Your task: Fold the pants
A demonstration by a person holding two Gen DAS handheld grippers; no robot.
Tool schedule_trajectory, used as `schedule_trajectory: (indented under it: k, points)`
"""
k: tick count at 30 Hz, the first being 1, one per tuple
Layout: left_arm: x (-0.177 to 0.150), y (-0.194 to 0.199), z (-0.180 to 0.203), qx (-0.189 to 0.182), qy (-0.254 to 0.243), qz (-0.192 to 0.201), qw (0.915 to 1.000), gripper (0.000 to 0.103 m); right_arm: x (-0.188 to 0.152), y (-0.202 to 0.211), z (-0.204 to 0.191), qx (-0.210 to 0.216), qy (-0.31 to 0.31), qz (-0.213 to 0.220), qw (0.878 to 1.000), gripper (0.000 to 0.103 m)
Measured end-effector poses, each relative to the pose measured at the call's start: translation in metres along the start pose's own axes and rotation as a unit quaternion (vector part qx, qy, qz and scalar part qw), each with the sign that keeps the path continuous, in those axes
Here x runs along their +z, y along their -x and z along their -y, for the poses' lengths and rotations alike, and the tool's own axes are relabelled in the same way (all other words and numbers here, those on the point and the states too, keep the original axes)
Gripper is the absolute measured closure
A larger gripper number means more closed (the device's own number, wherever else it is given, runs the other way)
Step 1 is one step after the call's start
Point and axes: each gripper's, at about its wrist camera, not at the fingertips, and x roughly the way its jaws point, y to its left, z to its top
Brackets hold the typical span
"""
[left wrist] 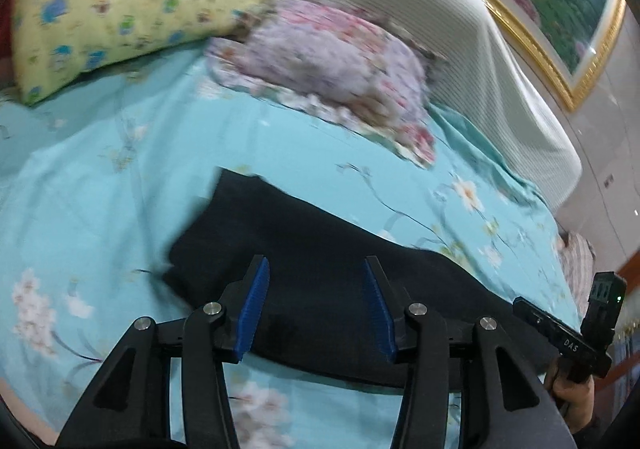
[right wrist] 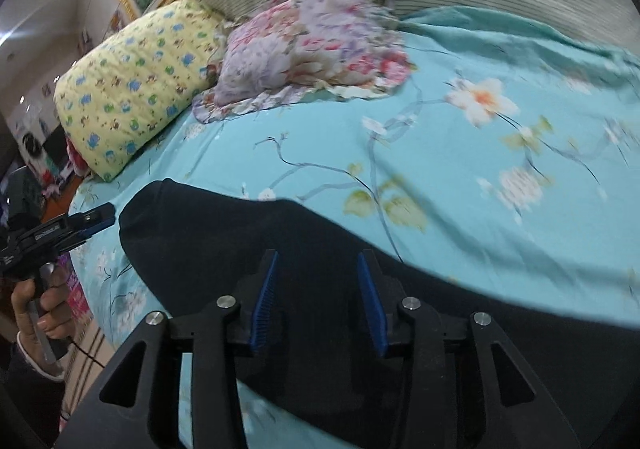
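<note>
— Why does the left gripper (left wrist: 316,269) hang over the black pants (left wrist: 304,249) with its fingers spread wide and nothing between them?

— Likely it is lining up on the cloth. The pants lie flat in a long band on the turquoise floral bedsheet (left wrist: 100,177), near the bed's edge.

— And the right gripper (right wrist: 316,269)?

— Equally wide apart and empty, poised above the same pants (right wrist: 208,241).

— Any containers?

— None in view; only a yellow pillow (left wrist: 120,1) and a pink floral pillow (left wrist: 328,61) by the headboard.
</note>
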Motion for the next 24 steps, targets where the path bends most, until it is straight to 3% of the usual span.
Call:
schedule_trajectory:
  k: [6, 15, 24]
  points:
    - [-0.009, -0.022, 0.050, -0.030, -0.043, -0.029, 0.9982, 0.051, -0.028, 0.040, 0.032, -0.017, -0.059, 0.022, 0.998, 0.059]
    - [-0.025, -0.046, 0.124, -0.074, -0.115, -0.068, 0.9882, 0.047, -0.065, 0.091, 0.066, -0.049, -0.116, 0.057, 0.990, 0.053]
    - [-0.037, -0.067, 0.203, -0.119, -0.202, -0.101, 0.9670, 0.041, -0.110, 0.140, 0.099, -0.086, -0.193, 0.098, 0.973, 0.043]
